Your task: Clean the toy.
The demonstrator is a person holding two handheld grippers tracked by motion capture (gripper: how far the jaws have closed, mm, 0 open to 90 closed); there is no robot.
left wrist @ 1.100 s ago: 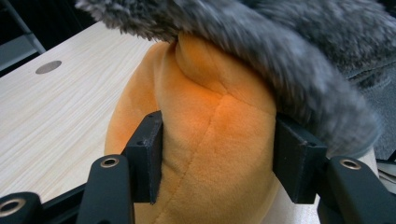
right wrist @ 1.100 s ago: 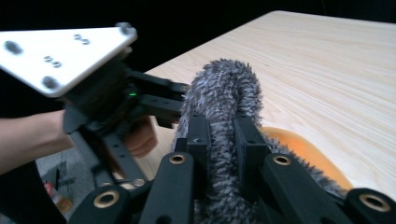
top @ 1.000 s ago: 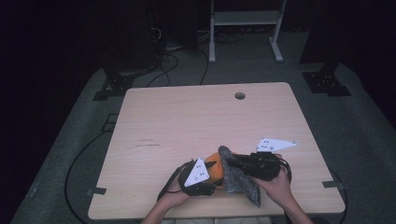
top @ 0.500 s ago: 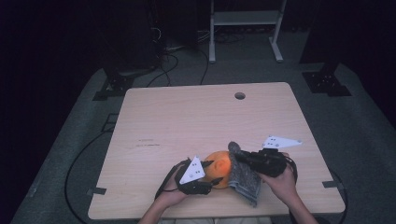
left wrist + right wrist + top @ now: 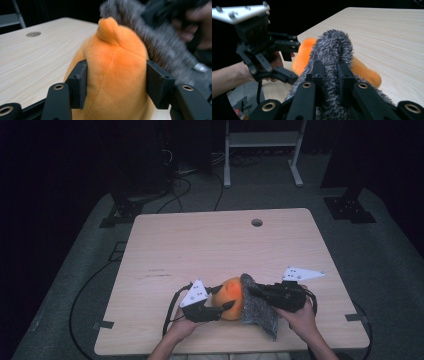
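A pale wooden table [image 5: 200,250] with a round cable hole [image 5: 257,222] near its far edge stands on grey carpet [image 5: 380,255] in a dark room; black cables [image 5: 80,295] trail over the floor at left, and the legs of a white metal stand [image 5: 262,150] rise beyond the table's far side. At the near edge, a person's two forearms come in from below, each hand gripping a pair of black tongs. The left tongs [image 5: 116,82], seen from above at the left of the pair [image 5: 227,302], are partly closed on an orange plush toy [image 5: 115,75]: both pads press into its soft sides, denting the fabric, with a small nub of the toy sticking up just above the jaws. The toy [image 5: 231,297] lies near the table's front edge, a little right of centre, between the two tools. Touching its right side is a shaggy grey furry cloth [image 5: 260,307], which drapes down toward the front edge. The right tongs [image 5: 329,72] are drawn narrow and pinch a raised fold of that grey cloth [image 5: 332,52], fur bulging above the jaws; in the high view they reach in from the right [image 5: 252,292], a white three-cornered plate riding on top of the tool. The orange toy [image 5: 364,71] shows just beyond the cloth.
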